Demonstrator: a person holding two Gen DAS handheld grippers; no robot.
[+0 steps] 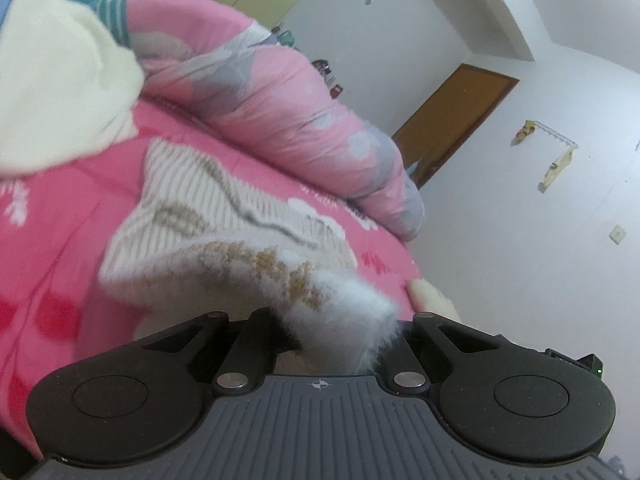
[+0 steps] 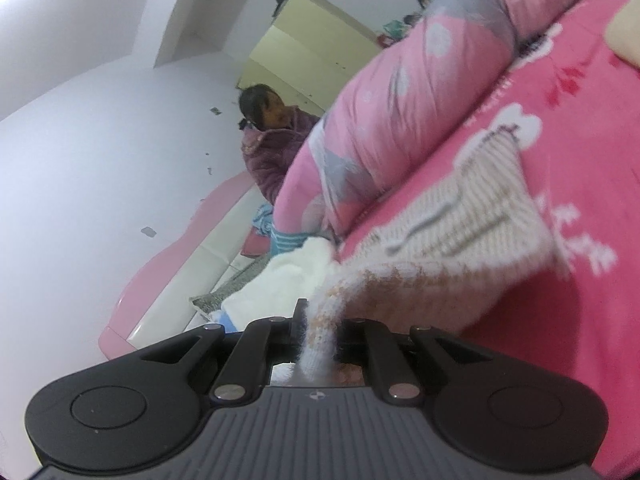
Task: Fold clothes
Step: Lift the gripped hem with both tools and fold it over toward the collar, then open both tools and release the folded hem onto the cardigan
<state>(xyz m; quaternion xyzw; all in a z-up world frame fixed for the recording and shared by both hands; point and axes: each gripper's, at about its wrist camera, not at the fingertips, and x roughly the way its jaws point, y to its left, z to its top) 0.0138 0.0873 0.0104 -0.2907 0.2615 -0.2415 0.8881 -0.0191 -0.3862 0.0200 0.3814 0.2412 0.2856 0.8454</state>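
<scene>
left gripper (image 1: pixel 340 344): jaws pinching fuzzy white corner of striped knit sweater (image 1: pixel 224 216) | right gripper (image 2: pixel 320 340): jaws pinching another fuzzy edge of same sweater (image 2: pixel 472 220) | sweater: lifted at near edge, far part draped on pink bedsheet (image 1: pixel 52 240) | rolled pink quilt (image 1: pixel 280 92) beyond | cream garment (image 1: pixel 52 92) far left | seated person (image 2: pixel 272 136) beside bed

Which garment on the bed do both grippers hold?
The striped fuzzy sweater, pinched by left gripper and right gripper; the cream garment lies untouched.
</scene>
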